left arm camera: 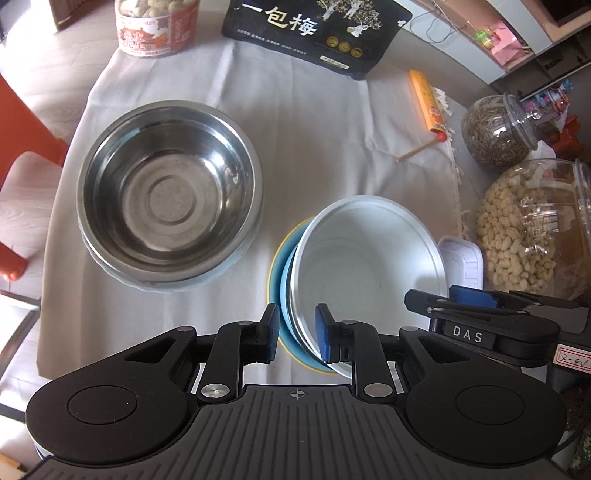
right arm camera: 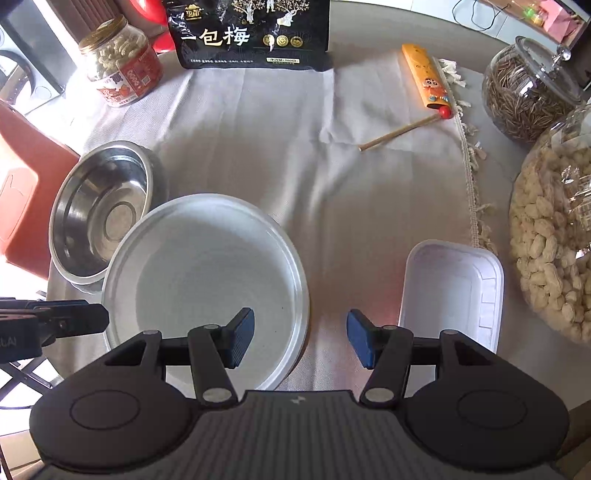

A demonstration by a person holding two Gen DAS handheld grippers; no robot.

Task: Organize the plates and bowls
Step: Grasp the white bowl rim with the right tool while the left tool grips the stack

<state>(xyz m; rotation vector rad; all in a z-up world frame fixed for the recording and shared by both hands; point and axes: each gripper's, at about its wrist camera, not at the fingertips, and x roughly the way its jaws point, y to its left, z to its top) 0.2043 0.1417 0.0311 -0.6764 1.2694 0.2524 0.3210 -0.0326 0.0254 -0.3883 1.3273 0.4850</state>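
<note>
1. Left tool [left arm camera: 297, 334] pinching two nested rims together: white bowl [left arm camera: 373, 254] sitting inside blue dish [left arm camera: 282, 266], one pad outside the blue rim, the other inside the white bowl.
2. Nested pair tilted, near edge at the tool, far edge out over the white tablecloth [left arm camera: 332, 147] on the tabletop.
3. Right tool [right arm camera: 301, 339] spread, gripping nothing; one pad over the white bowl's inside, the other over bare cloth, the bowl's rim passing between them without touching either pad.
4. Steel bowl [left arm camera: 170, 195] upright on the cloth, beside the nested pair on the left-tool side and apart from it, resting on a pale dish whose edge shows beneath.
5. White rectangular tray [right arm camera: 454, 291] lying open side up on the cloth, just beside the right tool's outer finger, near a large jar of peanuts [right arm camera: 554, 251].
6. At the far edge of the cloth: black snack bag [right arm camera: 251, 33], red-labelled jar [right arm camera: 122, 70], orange packet [right arm camera: 424, 74] with a wooden stick [right arm camera: 399, 133] beside it.
</note>
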